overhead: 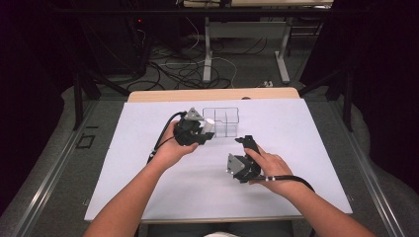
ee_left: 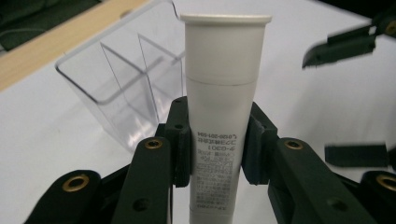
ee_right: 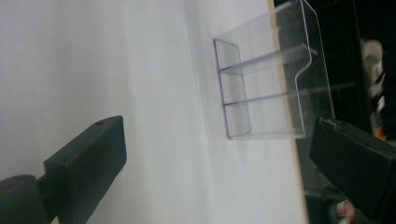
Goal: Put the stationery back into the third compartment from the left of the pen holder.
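High view: the left tool (overhead: 197, 129) pinches a white tube (overhead: 209, 125) just beside the clear divided box (overhead: 221, 122); the right tool (overhead: 245, 153) hangs spread over the white surface (overhead: 306, 148).

Left gripper view: tube clamped mid-body, cap forward; best kept upright over a compartment.

Right gripper view: jaws wide apart, box ahead, open room between.

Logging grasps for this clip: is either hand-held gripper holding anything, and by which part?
The left hand-held gripper holds a white tube, clamped across its printed lower body, cap end pointing away. The right hand-held gripper is open and holds nothing.
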Demonstrator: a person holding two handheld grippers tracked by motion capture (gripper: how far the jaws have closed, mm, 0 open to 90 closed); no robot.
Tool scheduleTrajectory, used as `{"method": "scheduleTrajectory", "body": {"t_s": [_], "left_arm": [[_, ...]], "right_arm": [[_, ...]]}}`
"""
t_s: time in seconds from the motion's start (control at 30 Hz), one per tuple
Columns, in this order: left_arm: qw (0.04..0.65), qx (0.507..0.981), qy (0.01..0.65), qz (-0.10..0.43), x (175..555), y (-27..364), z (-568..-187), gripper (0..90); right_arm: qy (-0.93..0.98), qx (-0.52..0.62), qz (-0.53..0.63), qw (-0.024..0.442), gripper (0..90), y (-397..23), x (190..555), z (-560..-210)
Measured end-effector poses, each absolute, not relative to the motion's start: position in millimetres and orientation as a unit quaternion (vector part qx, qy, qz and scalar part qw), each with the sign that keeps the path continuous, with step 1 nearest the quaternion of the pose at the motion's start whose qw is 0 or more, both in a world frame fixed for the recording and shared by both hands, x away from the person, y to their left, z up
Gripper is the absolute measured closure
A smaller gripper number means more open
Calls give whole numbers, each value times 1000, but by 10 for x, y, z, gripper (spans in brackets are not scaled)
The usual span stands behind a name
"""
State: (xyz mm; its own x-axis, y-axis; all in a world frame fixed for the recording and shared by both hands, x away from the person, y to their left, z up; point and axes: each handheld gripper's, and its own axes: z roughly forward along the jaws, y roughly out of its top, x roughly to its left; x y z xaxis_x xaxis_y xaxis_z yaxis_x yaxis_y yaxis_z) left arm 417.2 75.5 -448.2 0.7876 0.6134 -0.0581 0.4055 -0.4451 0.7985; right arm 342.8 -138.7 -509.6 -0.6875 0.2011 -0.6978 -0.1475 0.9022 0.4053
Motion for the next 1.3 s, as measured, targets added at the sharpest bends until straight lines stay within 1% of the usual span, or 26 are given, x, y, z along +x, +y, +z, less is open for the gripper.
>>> {"method": "scheduleTrajectory", "body": {"t_s": [0.03,0.07,0.1,0.13,0.2,0.3,0.37,0.47,0.67,0.83,0.9,1.03,1.07,1.3], "left_arm": [[441,834,308,125,4182,745,-4461,694],[448,828,311,127,4195,734,-4439,694],[452,825,312,131,4213,727,-4417,694],[458,820,317,134,4228,713,-4398,693],[473,806,329,137,4261,679,-4363,693],[484,795,334,146,4320,656,-4299,693],[495,785,340,150,4354,626,-4264,694],[502,779,344,152,4413,563,-4223,694],[517,764,350,162,4522,367,-4208,694],[523,755,361,160,4622,231,-4248,695],[524,752,367,158,4669,182,-4295,695],[526,748,373,155,4735,119,-4383,695],[530,744,375,158,4755,103,-4409,695],[527,742,382,157,4873,28,-4599,695]], "right_arm": [[891,40,211,400,39,-1419,3416,-5069],[893,64,225,383,39,-1454,3425,-5068],[896,97,195,387,39,-1486,3390,-5016],[891,113,257,357,39,-1525,3435,-5074],[885,159,265,348,39,-1596,3427,-5058],[872,212,314,311,39,-1705,3449,-5084],[861,242,336,295,39,-1768,3444,-5101],[848,270,359,281,39,-1847,3441,-5119],[820,314,397,267,42,-1984,3426,-5121],[791,352,432,254,47,-2111,3468,-5141],[792,359,430,244,54,-2172,3493,-5149],[779,373,439,248,59,-2223,3526,-5196],[786,372,433,239,61,-2246,3529,-5189],[777,374,449,235,74,-2243,3554,-5220]]}}
